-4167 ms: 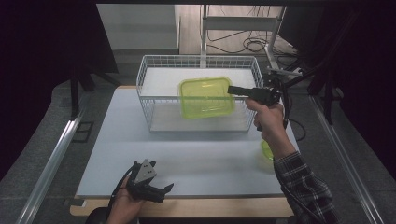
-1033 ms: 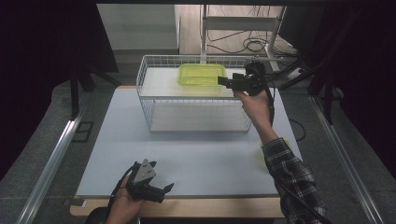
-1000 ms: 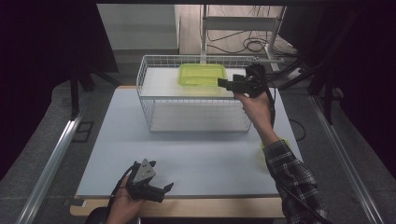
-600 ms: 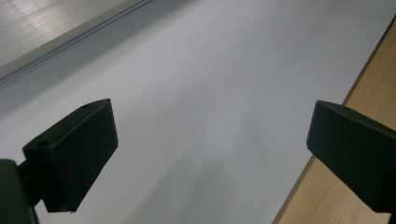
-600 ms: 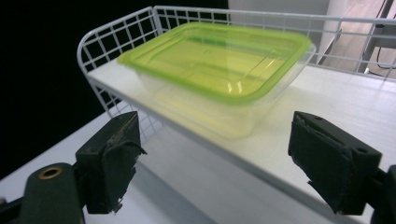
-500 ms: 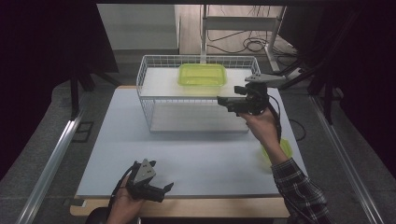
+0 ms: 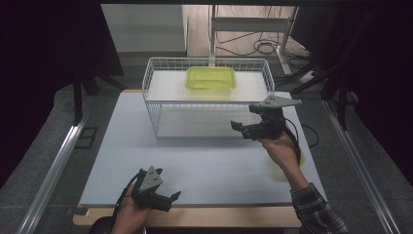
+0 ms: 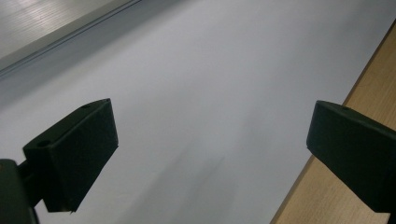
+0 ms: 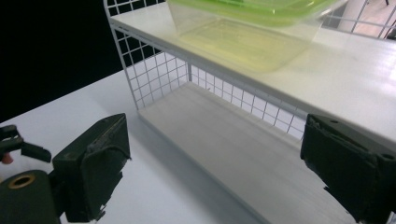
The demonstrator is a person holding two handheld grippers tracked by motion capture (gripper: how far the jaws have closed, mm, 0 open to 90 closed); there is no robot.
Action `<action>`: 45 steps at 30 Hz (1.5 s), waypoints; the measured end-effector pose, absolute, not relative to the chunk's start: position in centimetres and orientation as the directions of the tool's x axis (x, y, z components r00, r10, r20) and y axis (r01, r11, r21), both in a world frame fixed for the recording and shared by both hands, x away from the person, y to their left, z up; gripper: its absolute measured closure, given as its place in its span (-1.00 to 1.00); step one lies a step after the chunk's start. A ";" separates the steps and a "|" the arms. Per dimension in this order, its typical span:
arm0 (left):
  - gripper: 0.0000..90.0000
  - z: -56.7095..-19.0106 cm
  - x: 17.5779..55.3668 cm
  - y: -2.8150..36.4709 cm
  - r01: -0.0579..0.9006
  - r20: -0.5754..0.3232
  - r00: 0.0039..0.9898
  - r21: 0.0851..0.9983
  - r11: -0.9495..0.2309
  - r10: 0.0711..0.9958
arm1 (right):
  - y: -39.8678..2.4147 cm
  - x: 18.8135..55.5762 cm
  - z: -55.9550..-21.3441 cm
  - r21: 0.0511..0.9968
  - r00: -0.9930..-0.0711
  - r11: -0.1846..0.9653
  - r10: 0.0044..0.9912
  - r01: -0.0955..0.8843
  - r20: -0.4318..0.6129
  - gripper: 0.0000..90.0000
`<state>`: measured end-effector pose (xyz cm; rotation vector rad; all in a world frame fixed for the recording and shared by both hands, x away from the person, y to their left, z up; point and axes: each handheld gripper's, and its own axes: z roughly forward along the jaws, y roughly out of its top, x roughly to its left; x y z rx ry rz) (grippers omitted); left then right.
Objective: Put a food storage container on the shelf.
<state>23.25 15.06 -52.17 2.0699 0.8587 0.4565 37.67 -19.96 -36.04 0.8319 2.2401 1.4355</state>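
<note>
At the near left edge of the counter, the left hand-held gripper rests low in the person's hand, jaws spread wide with nothing between them; its own view looks along bare white surface and the wooden edge strip.

Further in, towards the middle, a white wire basket rack stands on the counter with a white shelf across its top. On that shelf, towards the far side, sits a translucent yellow-green plastic container, upright and apart from both grippers. In the right gripper view the same container shows a thin clear wall below a thicker rim. It looks light, fairly stiff at the rim but likely to flex in the walls, and smooth enough to slip; a pinch across the rim at one short end seems the safest hold, and squeezing the side wall would probably bow it.

To the right, the right hand-held gripper is held above the counter just in front of the rack's right end, jaws wide apart and empty. A yellow-green object lies partly hidden behind that forearm; what it is cannot be told.
</note>
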 end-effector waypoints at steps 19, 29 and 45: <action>-0.95 -52.1 23.2 15.2 0.414 0.022 0.698 0.803 -0.428 0.716 | -22.8 33.3 -40.7 0.895 -0.788 0.354 0.616 0.272 -0.004 -0.87; -0.95 -52.1 23.0 15.2 0.419 0.016 0.695 0.804 -0.423 0.719 | -23.2 31.5 -43.4 0.871 -0.785 0.371 0.619 0.322 0.027 -0.86; -0.96 -52.1 23.0 15.0 0.412 0.033 0.697 0.799 -0.437 0.717 | -23.4 29.5 -47.7 0.821 -0.785 0.430 0.618 0.375 0.035 -0.86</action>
